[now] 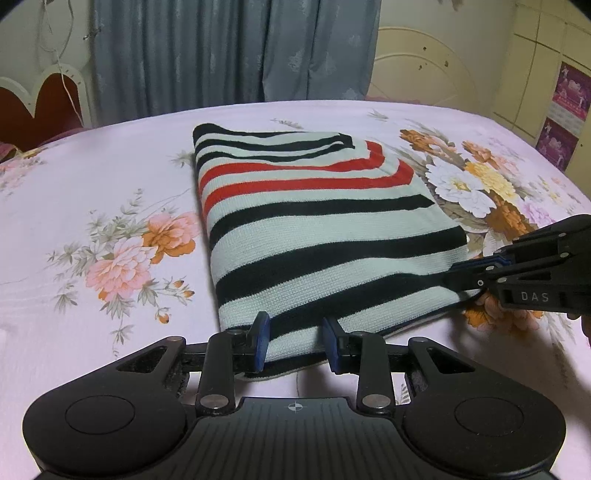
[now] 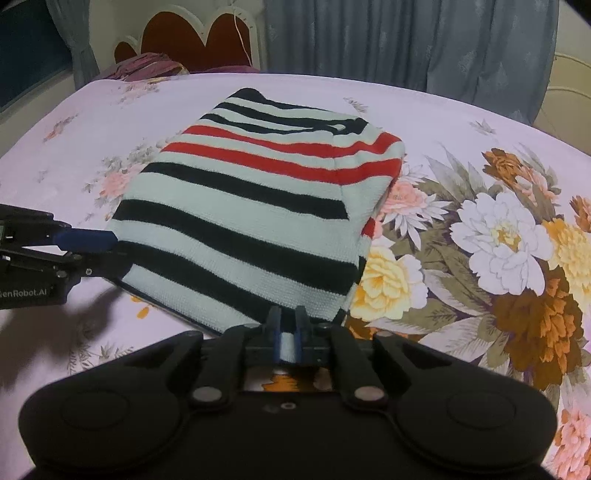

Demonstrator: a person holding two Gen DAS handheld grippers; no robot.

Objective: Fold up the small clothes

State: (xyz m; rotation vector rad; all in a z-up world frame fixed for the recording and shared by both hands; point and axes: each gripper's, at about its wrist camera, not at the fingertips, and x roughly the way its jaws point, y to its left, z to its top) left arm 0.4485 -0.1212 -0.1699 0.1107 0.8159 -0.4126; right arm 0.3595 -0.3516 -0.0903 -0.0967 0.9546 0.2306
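A folded knit sweater (image 1: 317, 229) with pale, black and red stripes lies on the pink floral bed sheet (image 1: 110, 184). It also shows in the right wrist view (image 2: 251, 214). My left gripper (image 1: 295, 336) stands at the sweater's near edge, jaws apart, with the hem lying between the blue pads. My right gripper (image 2: 287, 325) is shut on the sweater's near corner, with pale fabric pinched between its pads. It shows from the side in the left wrist view (image 1: 476, 271), at the sweater's right corner. The left gripper shows in the right wrist view (image 2: 88, 242) at the left corner.
The bed sheet (image 2: 480, 166) has large flower prints to the right of the sweater. A blue-grey curtain (image 1: 229, 51) hangs behind the bed. A white and red headboard (image 2: 192, 33) and a purple pillow (image 2: 147, 66) are at the far left.
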